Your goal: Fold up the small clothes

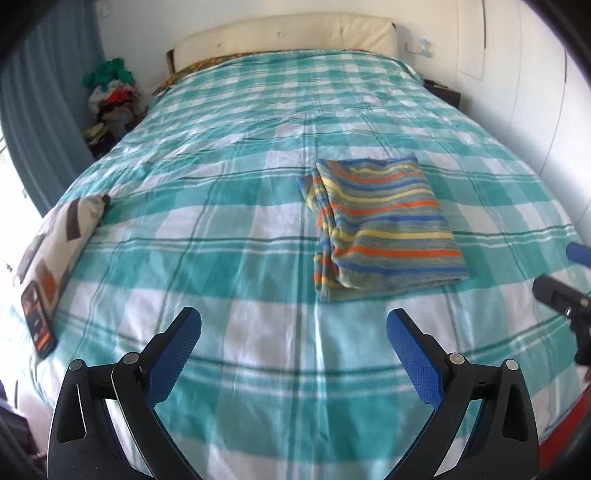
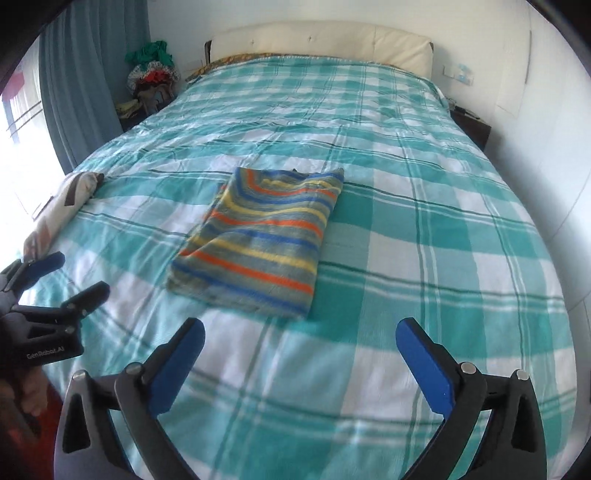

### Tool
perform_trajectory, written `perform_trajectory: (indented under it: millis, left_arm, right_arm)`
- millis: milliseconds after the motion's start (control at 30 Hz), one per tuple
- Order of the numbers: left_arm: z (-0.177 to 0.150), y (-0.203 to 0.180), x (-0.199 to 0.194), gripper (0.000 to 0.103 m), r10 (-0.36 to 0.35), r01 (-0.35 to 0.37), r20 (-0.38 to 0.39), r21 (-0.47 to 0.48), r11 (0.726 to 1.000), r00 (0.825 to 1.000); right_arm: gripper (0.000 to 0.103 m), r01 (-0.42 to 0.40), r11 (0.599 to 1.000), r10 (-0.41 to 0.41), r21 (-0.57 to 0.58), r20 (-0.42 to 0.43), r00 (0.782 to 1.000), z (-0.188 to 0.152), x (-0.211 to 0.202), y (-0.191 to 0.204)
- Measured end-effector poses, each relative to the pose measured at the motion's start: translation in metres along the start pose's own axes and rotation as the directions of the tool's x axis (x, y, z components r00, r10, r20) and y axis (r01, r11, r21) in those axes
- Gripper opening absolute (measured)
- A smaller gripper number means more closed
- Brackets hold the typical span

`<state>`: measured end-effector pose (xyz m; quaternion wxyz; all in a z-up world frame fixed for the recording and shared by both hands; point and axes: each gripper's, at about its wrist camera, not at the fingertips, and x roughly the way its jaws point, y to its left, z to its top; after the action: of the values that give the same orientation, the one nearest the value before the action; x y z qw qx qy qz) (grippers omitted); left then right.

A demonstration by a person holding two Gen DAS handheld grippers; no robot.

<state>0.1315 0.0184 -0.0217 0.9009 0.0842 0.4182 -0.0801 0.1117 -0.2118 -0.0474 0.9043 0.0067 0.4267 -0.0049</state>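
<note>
Your left gripper hovers over the bed with its jaws spread wide and nothing between them; the folded striped shirt lies flat on the checked cover ahead of it and a little to the right, clear of both blue fingers. Your right gripper is likewise spread wide and empty, and from its camera the shirt sits ahead and slightly to the left, its near edge just beyond the fingertips and not touching them. So the shirt lies between the two tools, in front of both, held by neither. In the right view your left gripper shows at the left edge, beside the shirt and apart from it. A patterned pillow rests at the left side of the bed, well apart from the shirt, and a pile of clothes stands by the curtain near the headboard.
</note>
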Motion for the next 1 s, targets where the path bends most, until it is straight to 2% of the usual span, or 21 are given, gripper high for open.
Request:
perform_trajectory:
  millis: [33, 100, 167, 267, 500, 700, 767, 1000]
  left_arm:
    - [-0.003, 0.001, -0.009, 0.101, -0.01, 0.01, 0.005, -0.015, 1.0, 1.0]
    - [-0.009, 0.002, -0.025, 0.101, 0.016, -0.015, 0.015, -0.048, 0.999, 1.0]
    - [-0.015, 0.0, -0.042, 0.101, 0.085, -0.082, 0.043, -0.071, 0.994, 0.995]
    - [-0.016, -0.008, -0.05, 0.101, 0.129, -0.129, 0.024, -0.025, 0.991, 0.991]
    - [-0.026, -0.01, -0.065, 0.101, 0.128, -0.128, 0.0, -0.004, 0.992, 0.992]
    - [-0.027, -0.006, -0.065, 0.102, 0.08, -0.081, -0.053, -0.021, 0.997, 0.995]
    - [-0.027, -0.006, -0.066, 0.102, 0.061, -0.062, -0.051, -0.022, 0.998, 0.997]
    - [-0.019, -0.01, -0.072, 0.103, 0.06, -0.061, -0.029, -0.022, 0.998, 0.998]
  right_arm:
    - [0.102, 0.003, 1.0, -0.003, 0.008, 0.01, 1.0, -0.004, -0.01, 0.002]
    - [0.102, 0.02, 0.999, -0.021, 0.032, 0.02, 1.0, -0.016, -0.028, 0.006]
    - [0.102, 0.018, 0.999, -0.019, 0.047, 0.025, 0.999, -0.023, -0.039, 0.008]
    - [0.102, 0.012, 0.999, -0.013, 0.049, 0.018, 1.0, -0.03, -0.048, 0.011]
    - [0.102, 0.029, 1.0, -0.029, 0.002, 0.011, 1.0, -0.033, -0.067, 0.025]
    - [0.102, 0.056, 0.998, -0.056, -0.004, 0.016, 0.998, -0.029, -0.076, 0.032]
    - [0.102, 0.045, 0.999, -0.045, 0.006, 0.013, 0.999, -0.029, -0.076, 0.034]
    - [0.102, 0.064, 0.998, -0.064, -0.013, 0.019, 0.998, -0.022, -0.077, 0.04]
